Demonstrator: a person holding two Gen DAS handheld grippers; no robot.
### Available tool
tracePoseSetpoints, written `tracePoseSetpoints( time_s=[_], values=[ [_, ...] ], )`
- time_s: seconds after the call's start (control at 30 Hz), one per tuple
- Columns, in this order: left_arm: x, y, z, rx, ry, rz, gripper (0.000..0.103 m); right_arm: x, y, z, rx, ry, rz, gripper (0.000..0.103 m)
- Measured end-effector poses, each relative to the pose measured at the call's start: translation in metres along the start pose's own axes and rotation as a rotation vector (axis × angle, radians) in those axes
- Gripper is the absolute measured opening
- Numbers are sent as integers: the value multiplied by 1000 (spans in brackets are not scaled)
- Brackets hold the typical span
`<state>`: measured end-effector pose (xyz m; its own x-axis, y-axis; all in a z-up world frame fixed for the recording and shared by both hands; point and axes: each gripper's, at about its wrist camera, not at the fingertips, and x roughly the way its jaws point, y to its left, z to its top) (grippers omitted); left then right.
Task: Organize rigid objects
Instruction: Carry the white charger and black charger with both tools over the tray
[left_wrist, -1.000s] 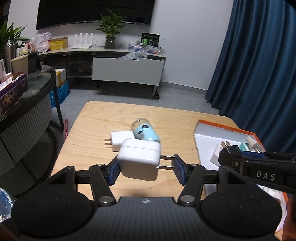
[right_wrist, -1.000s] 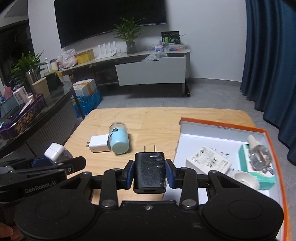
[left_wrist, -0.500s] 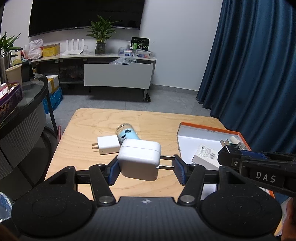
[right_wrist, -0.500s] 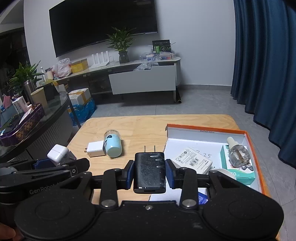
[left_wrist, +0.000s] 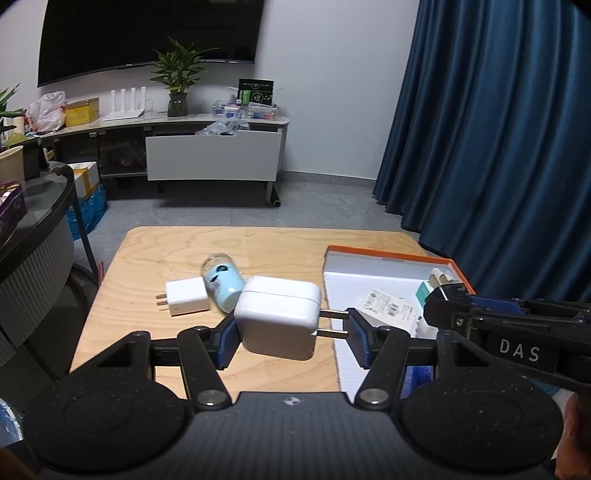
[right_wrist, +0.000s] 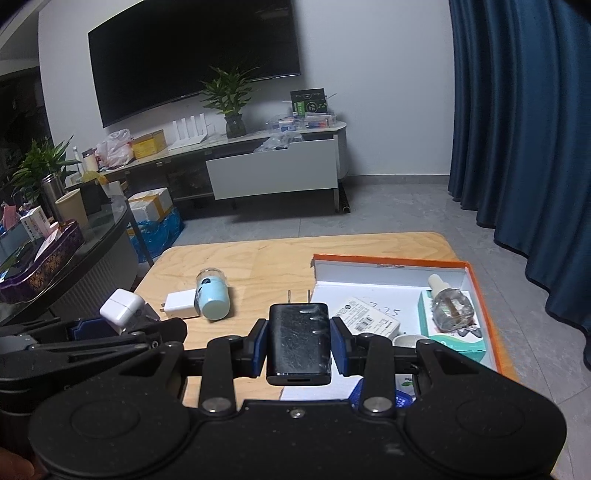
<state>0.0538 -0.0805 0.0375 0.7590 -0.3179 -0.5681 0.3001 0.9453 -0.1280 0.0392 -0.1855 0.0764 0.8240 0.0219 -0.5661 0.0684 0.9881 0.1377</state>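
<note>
My left tongs (left_wrist: 290, 328) clamp a white charger (left_wrist: 279, 317) — one pad on its body, the other on its prongs. My right tongs (right_wrist: 298, 345) grip a black charger (right_wrist: 298, 341). Both hang above the counter (right_wrist: 258, 258) — beside the orange-rimmed box (right_wrist: 480, 291).

"DAS" on right hand-held gripper (left_wrist: 447, 295) (white letters).
</note>
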Motion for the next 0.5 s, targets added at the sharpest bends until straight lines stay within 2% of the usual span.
tracePoseSetpoints(
  time_s=[0.5],
  values=[
    [2,-9,1,30,2,-23,60,-8,-15,0,31,-18,-14,44]
  ],
)
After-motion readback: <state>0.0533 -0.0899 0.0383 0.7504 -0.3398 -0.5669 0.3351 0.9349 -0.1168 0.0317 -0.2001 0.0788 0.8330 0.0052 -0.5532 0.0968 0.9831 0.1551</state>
